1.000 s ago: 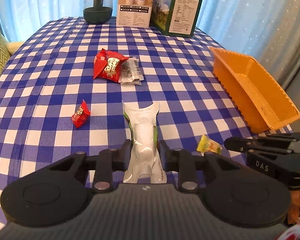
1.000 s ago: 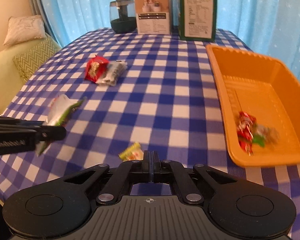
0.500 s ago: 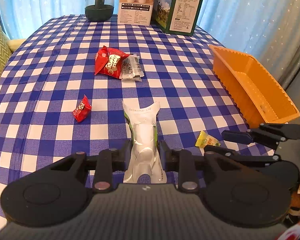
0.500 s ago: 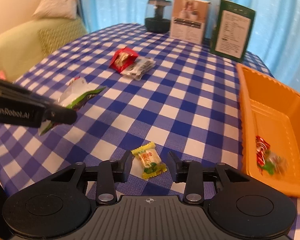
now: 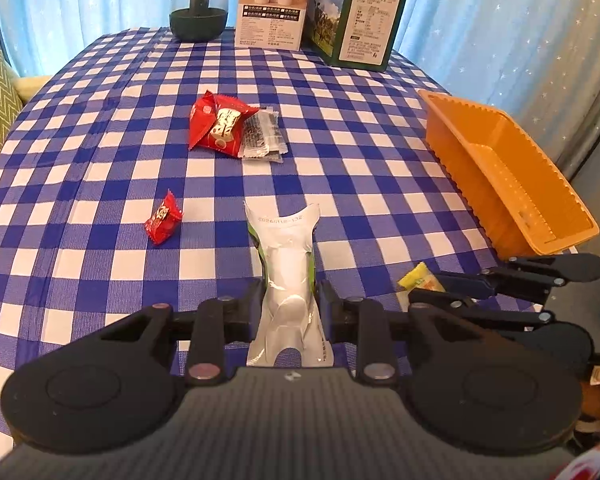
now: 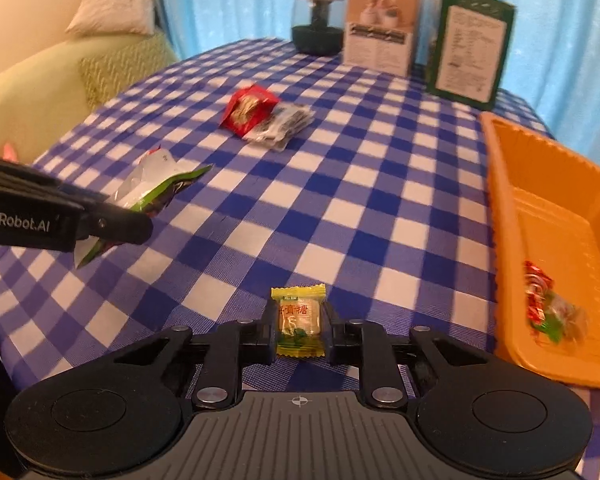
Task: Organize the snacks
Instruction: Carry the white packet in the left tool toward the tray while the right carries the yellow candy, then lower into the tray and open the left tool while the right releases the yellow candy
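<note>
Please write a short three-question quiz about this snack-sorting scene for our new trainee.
1. True or false: the orange basket already holds wrapped sweets.
2. What does the right hand-held gripper hold? A) a small red candy B) a yellow candy C) a green box
3. Fill in: the left hand-held gripper is shut on a white and ____ snack packet.

Key:
1. True; some red and green wrappers lie in its near end.
2. B, the yellow candy, clamped between the pads.
3. Green.
</note>
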### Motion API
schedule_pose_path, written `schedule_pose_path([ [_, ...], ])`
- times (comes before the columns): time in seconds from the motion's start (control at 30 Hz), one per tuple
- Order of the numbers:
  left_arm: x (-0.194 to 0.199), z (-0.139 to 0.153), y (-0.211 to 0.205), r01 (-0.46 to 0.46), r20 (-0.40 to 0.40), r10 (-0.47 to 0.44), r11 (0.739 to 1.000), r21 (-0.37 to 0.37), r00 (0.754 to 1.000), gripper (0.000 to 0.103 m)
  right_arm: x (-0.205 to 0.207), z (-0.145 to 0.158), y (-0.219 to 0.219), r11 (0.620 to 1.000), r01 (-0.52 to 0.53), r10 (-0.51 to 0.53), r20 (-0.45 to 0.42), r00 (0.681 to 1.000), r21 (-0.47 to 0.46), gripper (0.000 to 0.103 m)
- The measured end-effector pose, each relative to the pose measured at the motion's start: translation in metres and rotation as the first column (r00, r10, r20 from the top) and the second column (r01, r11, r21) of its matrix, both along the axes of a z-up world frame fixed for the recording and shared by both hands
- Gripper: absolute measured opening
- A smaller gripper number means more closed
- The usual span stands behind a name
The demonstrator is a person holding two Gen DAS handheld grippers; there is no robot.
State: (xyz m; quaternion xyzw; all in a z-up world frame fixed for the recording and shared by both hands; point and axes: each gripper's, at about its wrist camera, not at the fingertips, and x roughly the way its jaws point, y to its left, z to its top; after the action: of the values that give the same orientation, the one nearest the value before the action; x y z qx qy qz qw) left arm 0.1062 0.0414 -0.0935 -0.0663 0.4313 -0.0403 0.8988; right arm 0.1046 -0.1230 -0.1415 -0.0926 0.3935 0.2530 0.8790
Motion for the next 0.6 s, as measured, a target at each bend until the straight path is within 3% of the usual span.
schedule_pose_path([
  [0.3,-0.001,0.026,-0.025,0.039,0.048,-0.038,0.999,-0.024,0.998,0.026,-0.014,0.047,-0.04,0.984,0.15,-0.156,0.058,0.986,0.094,0.021],
  [0.6,0.006,0.051,-0.076,0.127,0.094,-0.122,0.991,-0.049,0.988,0.026,-0.018,0.075,-0.094,0.942,0.31,-0.321,0.072,0.944,0.127,0.022],
])
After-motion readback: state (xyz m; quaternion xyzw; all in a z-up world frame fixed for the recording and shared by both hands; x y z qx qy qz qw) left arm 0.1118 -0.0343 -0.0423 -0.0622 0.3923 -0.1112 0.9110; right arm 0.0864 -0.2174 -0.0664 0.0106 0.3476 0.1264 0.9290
